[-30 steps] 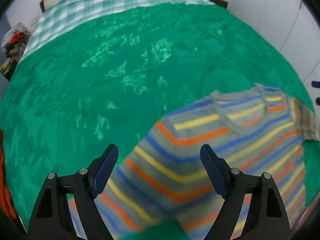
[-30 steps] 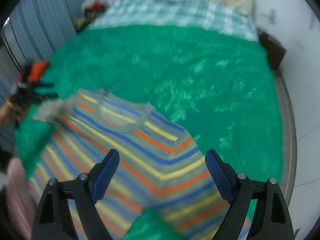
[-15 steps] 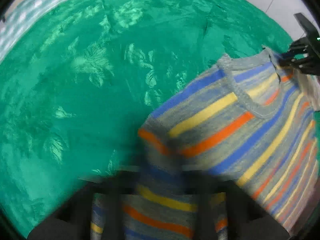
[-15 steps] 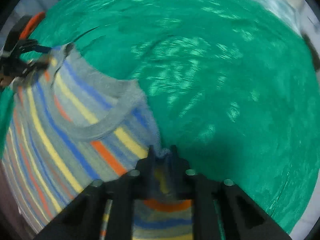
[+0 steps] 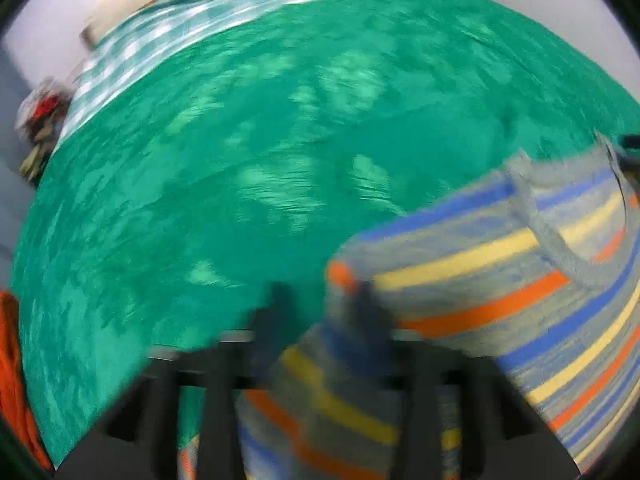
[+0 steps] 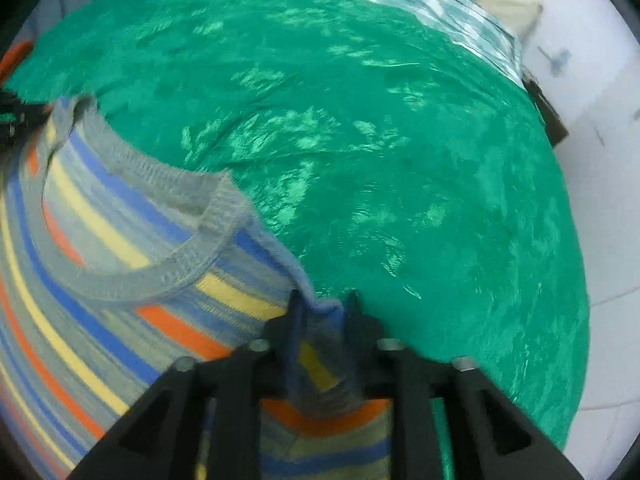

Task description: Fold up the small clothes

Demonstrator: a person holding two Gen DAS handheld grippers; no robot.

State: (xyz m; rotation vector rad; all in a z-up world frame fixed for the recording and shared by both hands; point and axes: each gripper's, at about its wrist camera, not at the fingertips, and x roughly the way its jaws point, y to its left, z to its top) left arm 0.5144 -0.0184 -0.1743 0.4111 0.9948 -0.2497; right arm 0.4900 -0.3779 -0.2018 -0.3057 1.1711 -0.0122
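Both hand-held grippers point steeply down at the bed (image 6: 400,160).

Right hand-held gripper (image 6: 322,312), bottom centre of its view: jaws have just been opening, a shoulder edge of the striped shirt (image 6: 120,280) between them; pads look slightly apart, grip unclear.

Left hand-held gripper (image 5: 320,312), bottom centre, blurred: jaws have just been opening, shirt (image 5: 500,280) bunched between them; cannot tell whether it is pinched.

Only the left view shows an orange cloth (image 5: 12,360) at lower left; the right view shows the collar sharply.

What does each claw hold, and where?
Right claw pinches the striped shirt by one shoulder; the left claw has the other shoulder between its jaws, grip unclear. Both were just opening.
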